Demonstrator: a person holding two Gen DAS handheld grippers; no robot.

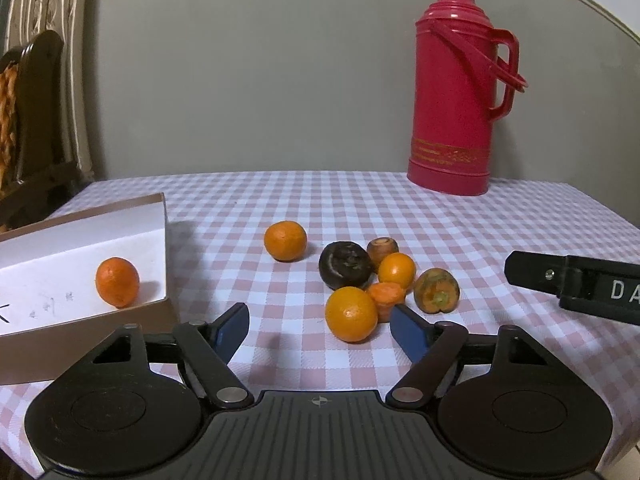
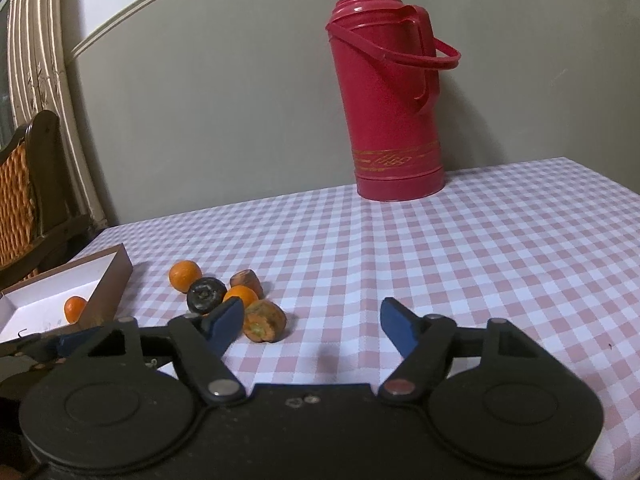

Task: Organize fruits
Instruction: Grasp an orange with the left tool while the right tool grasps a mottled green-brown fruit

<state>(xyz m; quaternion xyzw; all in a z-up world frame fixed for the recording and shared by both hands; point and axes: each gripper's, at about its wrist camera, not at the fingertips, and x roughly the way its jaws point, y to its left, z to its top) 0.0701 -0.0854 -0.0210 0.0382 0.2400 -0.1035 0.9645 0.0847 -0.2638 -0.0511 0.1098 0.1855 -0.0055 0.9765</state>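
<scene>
A shallow brown box with a white inside (image 1: 52,256) sits at the left and holds one orange (image 1: 117,282). On the checked cloth lie three more oranges: one near (image 1: 351,314), one far (image 1: 285,240), one in the cluster (image 1: 396,270). Among them are carrot pieces (image 1: 386,299) (image 1: 382,249), a greenish carrot top (image 1: 436,290) and a dark round fruit (image 1: 345,265). My left gripper (image 1: 320,330) is open and empty, just before the near orange. My right gripper (image 2: 312,326) is open and empty, to the right of the cluster (image 2: 264,321); the box also shows in this view (image 2: 108,284).
A tall red thermos (image 1: 456,92) stands at the back right of the table, by the grey wall; it also shows in the right wrist view (image 2: 390,92). A dark wooden chair (image 1: 32,120) stands off the table's left edge. The right gripper's finger (image 1: 576,286) shows at the right.
</scene>
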